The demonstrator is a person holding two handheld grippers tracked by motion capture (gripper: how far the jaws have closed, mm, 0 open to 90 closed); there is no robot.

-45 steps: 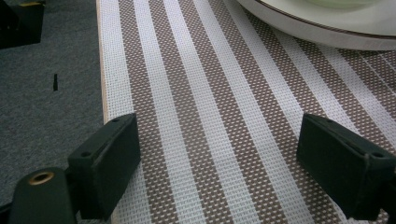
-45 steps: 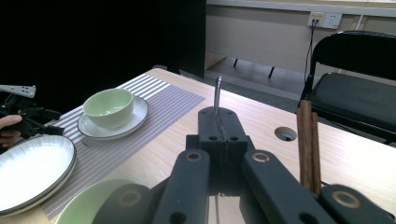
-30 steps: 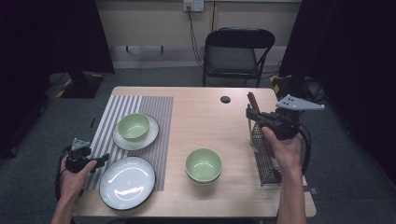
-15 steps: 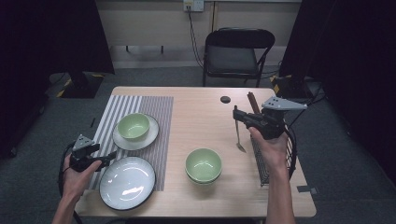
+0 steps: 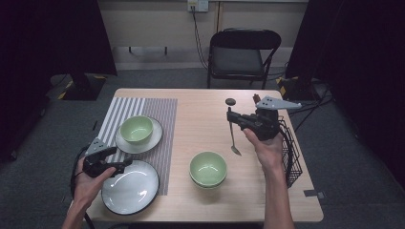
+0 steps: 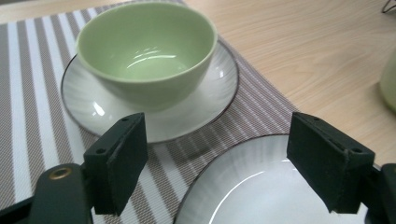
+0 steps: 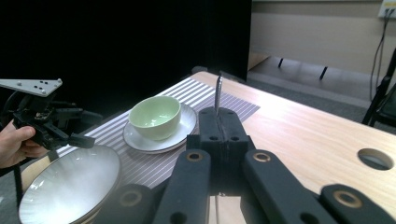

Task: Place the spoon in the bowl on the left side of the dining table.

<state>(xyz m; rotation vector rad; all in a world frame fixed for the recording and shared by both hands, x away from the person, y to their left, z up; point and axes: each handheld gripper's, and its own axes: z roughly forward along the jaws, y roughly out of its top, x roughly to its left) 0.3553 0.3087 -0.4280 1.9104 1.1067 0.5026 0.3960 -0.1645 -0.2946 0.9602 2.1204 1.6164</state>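
Observation:
My right gripper hangs over the table's right half, shut on the handle of a metal spoon that dangles bowl-down just above the wood. In the right gripper view the spoon handle sticks up from the closed jaws of that gripper. A green bowl stands in front of the spoon, to its left. My left gripper is open at the left rim of the large white plate. In the left gripper view the open left gripper frames the plate rim and the placemat.
A second green bowl sits on a white saucer on the striped placemat. A black wire basket stands at the table's right edge. A small dark round spot marks the far side, with a folding chair beyond.
My right gripper has carried the spoon leftward from the wire basket toward the table's middle. The left gripper has risen and moved a little toward the large plate's rim.

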